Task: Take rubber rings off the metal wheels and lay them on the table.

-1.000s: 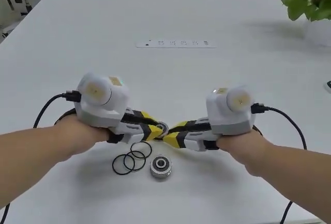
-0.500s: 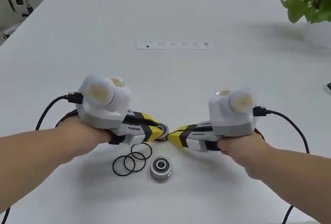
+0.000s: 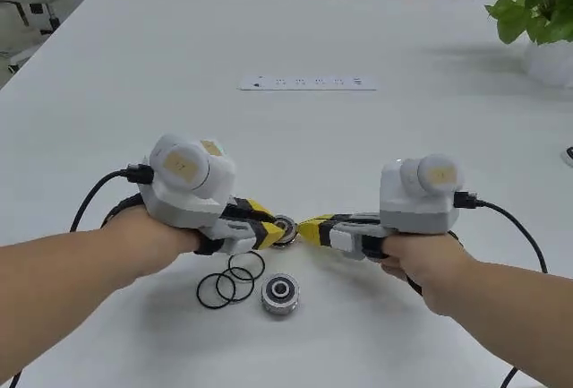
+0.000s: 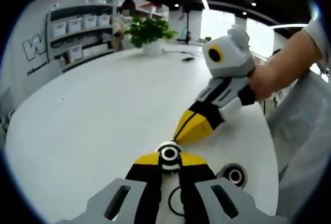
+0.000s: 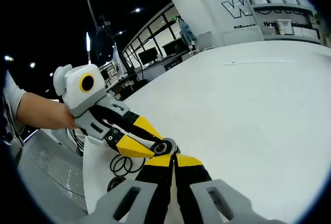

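Nearest the person, three thin black rubber rings (image 3: 228, 280) lie beside a loose silver metal wheel (image 3: 280, 291) on the white table (image 3: 376, 146). Just beyond, the left gripper (image 3: 272, 229) clamps a second metal wheel (image 3: 284, 226), and the right gripper (image 3: 303, 227), jaws together, meets its rim. The step looks like stripping this wheel's ring, which calls for pinching it and pulling it clear.

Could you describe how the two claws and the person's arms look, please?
The left claw and the right claw have yellow tips on black jaws, with rounded white and grey bodies behind them. A black cable leaves each body. The forearms are bare; a light short sleeve shows higher up.
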Action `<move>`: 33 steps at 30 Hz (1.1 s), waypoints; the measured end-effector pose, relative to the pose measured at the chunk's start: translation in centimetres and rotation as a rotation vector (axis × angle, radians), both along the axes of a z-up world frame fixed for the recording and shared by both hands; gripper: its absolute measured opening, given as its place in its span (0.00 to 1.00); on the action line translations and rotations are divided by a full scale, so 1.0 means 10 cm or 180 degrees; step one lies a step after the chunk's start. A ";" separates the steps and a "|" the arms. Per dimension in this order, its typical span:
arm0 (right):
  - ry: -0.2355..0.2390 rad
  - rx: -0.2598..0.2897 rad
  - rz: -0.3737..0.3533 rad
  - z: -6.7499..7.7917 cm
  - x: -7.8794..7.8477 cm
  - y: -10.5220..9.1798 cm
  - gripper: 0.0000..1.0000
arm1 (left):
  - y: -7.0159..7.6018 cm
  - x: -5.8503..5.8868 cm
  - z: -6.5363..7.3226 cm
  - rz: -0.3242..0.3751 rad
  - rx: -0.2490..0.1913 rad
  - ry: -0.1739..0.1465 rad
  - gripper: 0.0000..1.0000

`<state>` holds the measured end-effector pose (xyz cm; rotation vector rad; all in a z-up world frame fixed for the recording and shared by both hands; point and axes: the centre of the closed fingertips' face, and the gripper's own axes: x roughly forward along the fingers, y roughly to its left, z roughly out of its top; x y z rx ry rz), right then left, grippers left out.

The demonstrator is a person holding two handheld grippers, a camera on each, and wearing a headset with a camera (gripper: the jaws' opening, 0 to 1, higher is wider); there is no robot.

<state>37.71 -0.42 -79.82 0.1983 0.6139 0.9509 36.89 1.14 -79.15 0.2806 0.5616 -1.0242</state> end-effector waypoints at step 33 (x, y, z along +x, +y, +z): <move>-0.0037 0.0062 0.0227 0.14 -0.12 0.17 0.00 | 0.00 0.02 -0.02 0.0043 0.0138 0.0003 0.12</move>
